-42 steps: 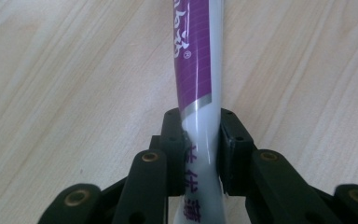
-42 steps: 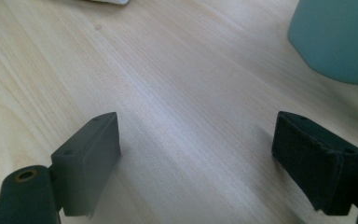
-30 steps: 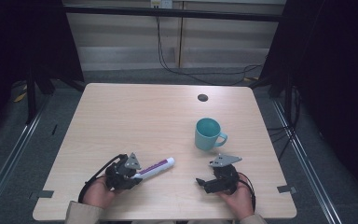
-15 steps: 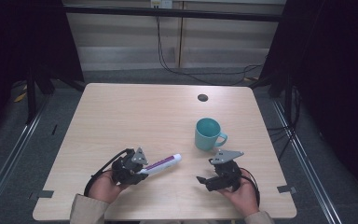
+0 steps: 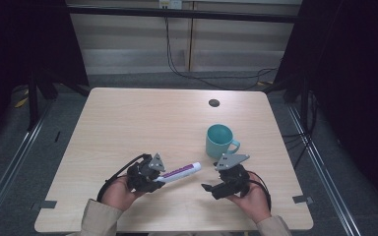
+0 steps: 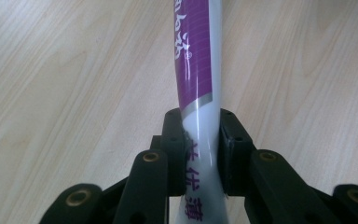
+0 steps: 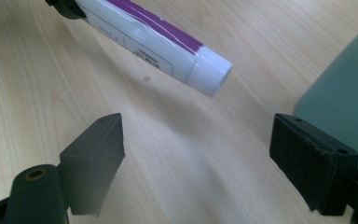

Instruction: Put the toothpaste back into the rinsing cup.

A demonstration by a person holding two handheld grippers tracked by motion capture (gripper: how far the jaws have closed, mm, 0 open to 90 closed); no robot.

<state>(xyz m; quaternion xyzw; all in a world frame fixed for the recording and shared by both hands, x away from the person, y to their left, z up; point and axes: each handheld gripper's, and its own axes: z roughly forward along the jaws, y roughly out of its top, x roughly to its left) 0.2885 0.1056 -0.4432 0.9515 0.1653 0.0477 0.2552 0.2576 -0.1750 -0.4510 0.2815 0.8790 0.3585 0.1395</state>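
Note:
A white and purple tube is held off the table with its capped end pointing toward the right hand. My left gripper is shut on the tube's flat rear end; its jaws squeeze the tube from both sides. My right gripper stands open just right of the tube's cap. From the right gripper view the cap hangs above and ahead of the spread jaws. A teal mug with its handle to the right stands behind the right gripper, and its wall fills the right edge.
The wooden table has a round black hole near its far edge. Dark floor and rails lie to both sides, and cables run behind the table.
The left gripper has carried the tube to the right and a little up, lifting its cap toward the right gripper. The right gripper has shifted slightly left and stayed open.

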